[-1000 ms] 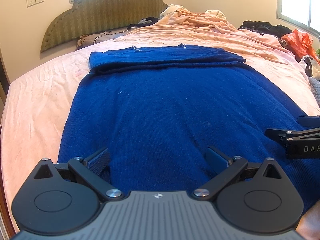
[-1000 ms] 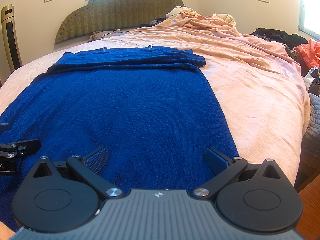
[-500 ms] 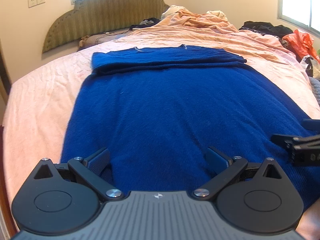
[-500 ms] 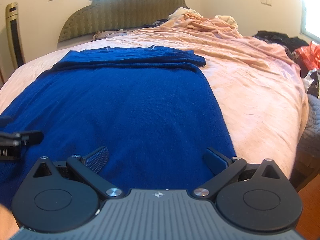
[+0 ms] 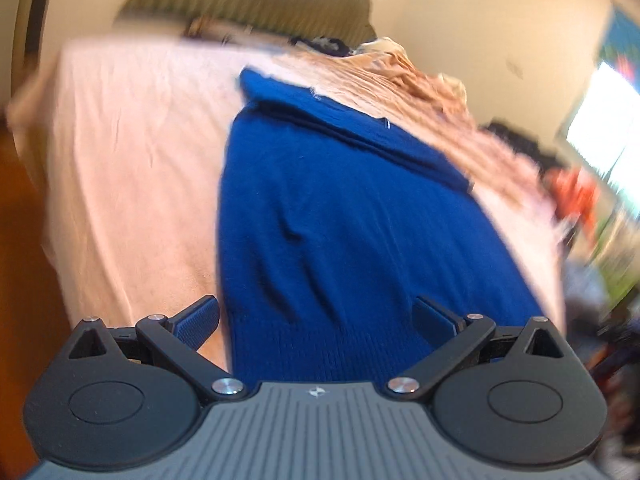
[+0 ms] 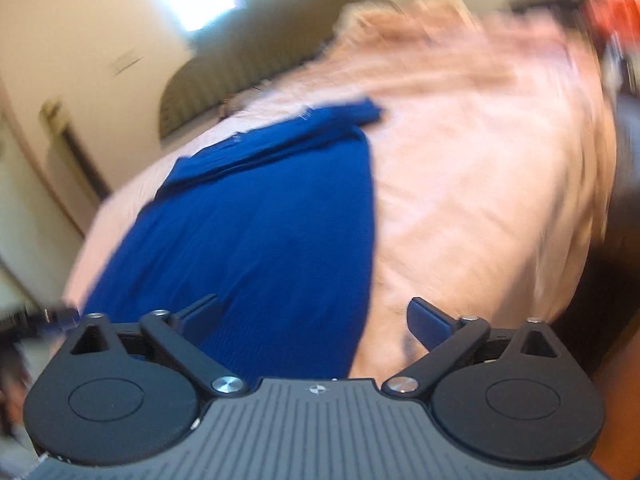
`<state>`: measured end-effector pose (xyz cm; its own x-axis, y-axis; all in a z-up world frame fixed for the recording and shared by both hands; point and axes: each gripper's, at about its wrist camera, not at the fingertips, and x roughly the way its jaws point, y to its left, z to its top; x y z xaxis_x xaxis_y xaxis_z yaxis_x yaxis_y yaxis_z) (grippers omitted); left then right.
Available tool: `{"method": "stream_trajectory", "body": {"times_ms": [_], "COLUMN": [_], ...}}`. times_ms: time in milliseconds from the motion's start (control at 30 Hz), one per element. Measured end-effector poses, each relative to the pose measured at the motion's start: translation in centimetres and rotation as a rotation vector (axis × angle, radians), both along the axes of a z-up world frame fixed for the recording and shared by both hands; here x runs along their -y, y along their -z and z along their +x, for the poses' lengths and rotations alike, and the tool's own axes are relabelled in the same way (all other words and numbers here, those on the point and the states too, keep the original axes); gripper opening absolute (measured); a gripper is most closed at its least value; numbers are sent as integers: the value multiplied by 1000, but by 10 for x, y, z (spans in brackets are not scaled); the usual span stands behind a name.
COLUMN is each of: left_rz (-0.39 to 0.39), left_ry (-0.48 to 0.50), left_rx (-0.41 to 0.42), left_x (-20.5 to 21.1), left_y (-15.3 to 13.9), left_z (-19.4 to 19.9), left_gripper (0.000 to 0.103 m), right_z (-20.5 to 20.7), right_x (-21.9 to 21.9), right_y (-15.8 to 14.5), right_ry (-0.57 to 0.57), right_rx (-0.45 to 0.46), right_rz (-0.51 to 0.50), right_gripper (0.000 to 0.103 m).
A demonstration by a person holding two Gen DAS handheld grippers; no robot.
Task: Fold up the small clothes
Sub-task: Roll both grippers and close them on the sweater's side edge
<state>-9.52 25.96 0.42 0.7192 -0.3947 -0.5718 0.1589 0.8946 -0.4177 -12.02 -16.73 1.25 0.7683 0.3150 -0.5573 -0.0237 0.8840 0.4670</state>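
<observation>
We see the blue sweater [image 5: 340, 220] lying flat on the pink bed sheet [image 5: 132, 160], its far end folded over. Our left gripper [image 5: 316, 316] is spread wide over the near hem (left corner), and our right gripper [image 6: 312, 316] is equally released over the right corner.

No readable text from either of my wrist cameras.

I can make out only a small pinwheel-like emblem, no letters, on the grey ribbed housing of the left gripper [image 5: 316, 312] and the same on the right gripper [image 6: 314, 312]; everything else is too blurred for me to read.
</observation>
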Motion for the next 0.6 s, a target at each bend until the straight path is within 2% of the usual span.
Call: {"method": "stream_trajectory", "body": {"times_ms": [100,233,367,433,533,600], "left_rz": [-148,-257,-460,-534,-591,-580], "left_ry": [3,42,112,147,179,185], "left_rx": [-38,-108,-209,-241,-270,-277], "left_x": [-20,-32,-45,-48,-49,-47], "left_y": [4,6,16,21,25,25], "left_z": [17,36,50,53,51,50], "left_gripper": [103,103,103,103,103,102], "right_z": [29,49,58,56,50,45], "right_x": [23,32,32,25,17,18], "right_y": [14,24,27,29,30,29], "right_ry": [-22,-26,-98,-159,-203,-196], "right_rx": [-94,-137,-190,-215,-215,-216], "right_rz": [193,277,397,420,408,429], "right_gripper": [94,95,90,89,87,84]}}
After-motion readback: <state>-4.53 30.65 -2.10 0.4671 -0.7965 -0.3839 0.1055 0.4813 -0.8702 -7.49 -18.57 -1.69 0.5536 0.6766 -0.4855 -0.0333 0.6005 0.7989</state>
